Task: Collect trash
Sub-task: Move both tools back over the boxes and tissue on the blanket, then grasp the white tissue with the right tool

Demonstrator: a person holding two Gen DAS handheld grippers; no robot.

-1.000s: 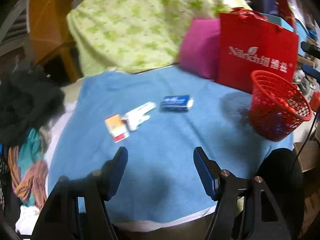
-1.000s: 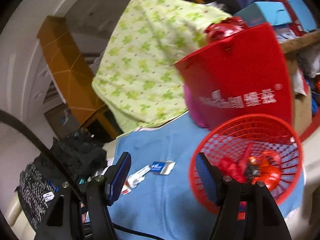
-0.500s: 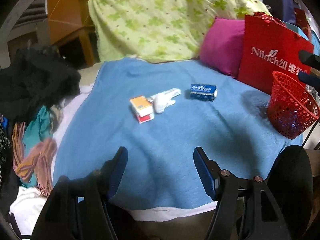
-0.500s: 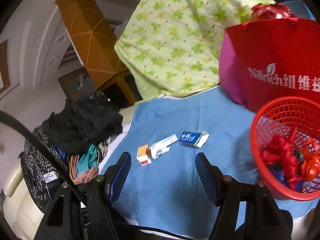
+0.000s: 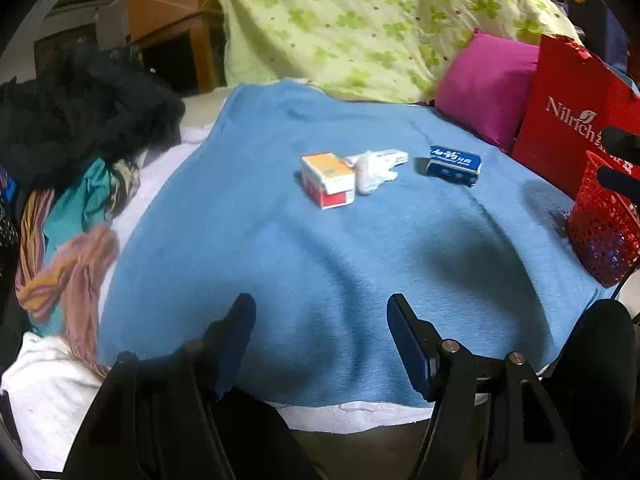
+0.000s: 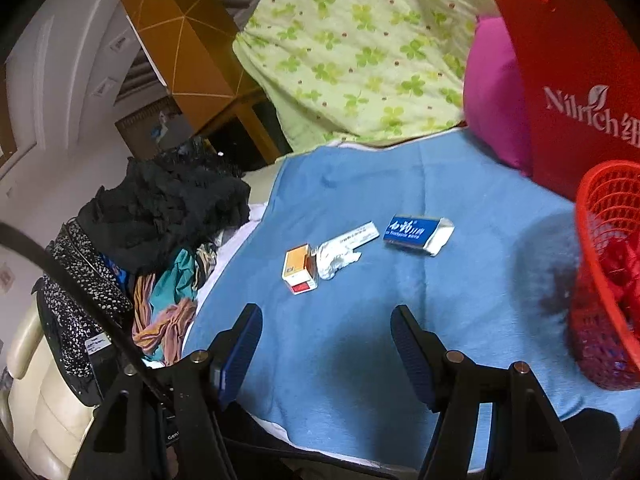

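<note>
Three pieces of trash lie on the blue towel (image 5: 280, 248) (image 6: 360, 328): an orange and red small box (image 5: 328, 180) (image 6: 299, 269), a crumpled white wrapper (image 5: 374, 168) (image 6: 340, 251) touching it, and a blue packet (image 5: 454, 165) (image 6: 418, 234) further right. A red mesh basket (image 5: 604, 220) (image 6: 608, 272) holding red crumpled trash stands at the towel's right edge. My left gripper (image 5: 320, 344) is open and empty over the near towel. My right gripper (image 6: 326, 348) is open and empty too, short of the trash.
A red paper bag (image 5: 572, 112) (image 6: 576, 92) and a magenta cushion (image 5: 488, 84) (image 6: 496, 92) stand behind the basket. A green flowered quilt (image 5: 368, 28) rises at the back. A heap of dark and striped clothes (image 5: 76, 148) (image 6: 160, 232) borders the towel on the left.
Both grippers have swung left and sunk toward the towel. The trash has come toward mid-view and looks larger, and the red basket has slid to the right edge. Both stay equally open.
</note>
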